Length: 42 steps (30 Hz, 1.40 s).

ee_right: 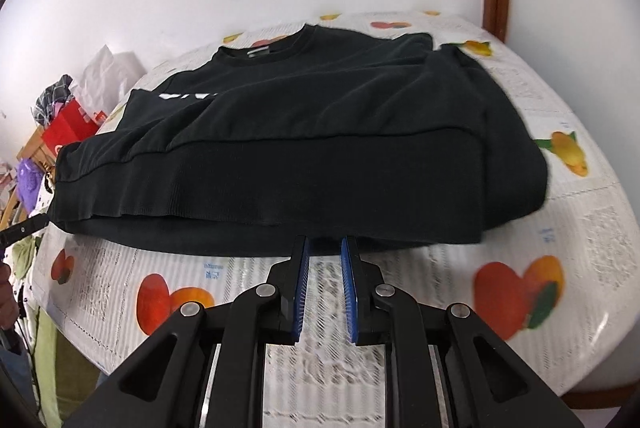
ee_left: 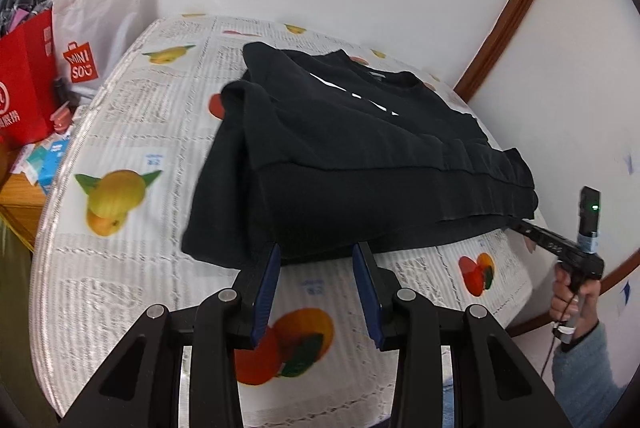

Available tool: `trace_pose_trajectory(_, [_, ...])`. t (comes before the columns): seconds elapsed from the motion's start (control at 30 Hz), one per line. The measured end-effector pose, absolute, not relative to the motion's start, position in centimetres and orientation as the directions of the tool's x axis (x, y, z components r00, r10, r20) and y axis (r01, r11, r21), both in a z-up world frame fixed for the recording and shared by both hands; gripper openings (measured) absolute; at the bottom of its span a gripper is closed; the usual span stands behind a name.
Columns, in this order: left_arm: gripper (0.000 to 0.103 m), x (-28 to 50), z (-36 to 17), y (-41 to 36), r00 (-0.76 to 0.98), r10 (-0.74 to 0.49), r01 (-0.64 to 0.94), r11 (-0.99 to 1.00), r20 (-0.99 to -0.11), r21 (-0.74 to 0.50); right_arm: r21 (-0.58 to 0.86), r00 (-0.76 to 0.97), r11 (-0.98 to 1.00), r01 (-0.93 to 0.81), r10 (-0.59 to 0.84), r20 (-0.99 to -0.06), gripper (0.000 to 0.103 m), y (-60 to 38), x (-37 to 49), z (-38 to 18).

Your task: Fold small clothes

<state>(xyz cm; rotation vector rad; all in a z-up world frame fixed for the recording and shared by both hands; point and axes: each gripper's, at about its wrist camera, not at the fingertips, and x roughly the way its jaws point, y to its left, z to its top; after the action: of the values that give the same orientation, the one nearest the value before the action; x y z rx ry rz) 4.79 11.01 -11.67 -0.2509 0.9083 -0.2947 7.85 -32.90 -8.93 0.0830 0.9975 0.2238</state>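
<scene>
The left tool (ee_left: 316,252) has its jaws apart, tips at the near hem of the black sweatshirt (ee_left: 352,155), gripping nothing. The right tool (ee_right: 325,246) has its jaws narrowly apart, also empty at the hem. The sweatshirt lies folded on the fruit-print bench (ee_right: 560,248).

A black sweatshirt (ee_right: 304,131) with white chest lettering lies partly folded, ribbed hem nearest, sleeves tucked over.

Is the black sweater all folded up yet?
Partly. The sweater lies on the table with its sleeves folded in. Both grippers, left and right, are open at its near hem, holding nothing. Folding it in half is probably still left.
</scene>
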Motion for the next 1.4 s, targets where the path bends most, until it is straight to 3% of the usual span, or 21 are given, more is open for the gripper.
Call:
trace_pose_trajectory(0.4, [0.036,6.2,-13.6,6.1,0.439,-0.477,0.301,0.877,-0.762,-0.375,0.169,0.487,0.978,-0.126,0.209,-0.848,0.016,-32.6,9.2,-9.4])
trace_pose_trajectory(0.73, [0.034,9.1,-15.0,4.5,0.372,-0.508,0.273,0.86,-0.777,-0.431,0.19,0.463,0.977,-0.099,0.214,-0.86,0.016,-32.9,10.1,-9.2])
trace_pose_trajectory(1.4, [0.034,11.2,-9.5,6.8,0.541,-0.429,0.268,0.903,-0.723,-0.335,0.209,0.571,0.971,-0.12,0.239,-0.785,0.016,-32.1,15.6,-5.5])
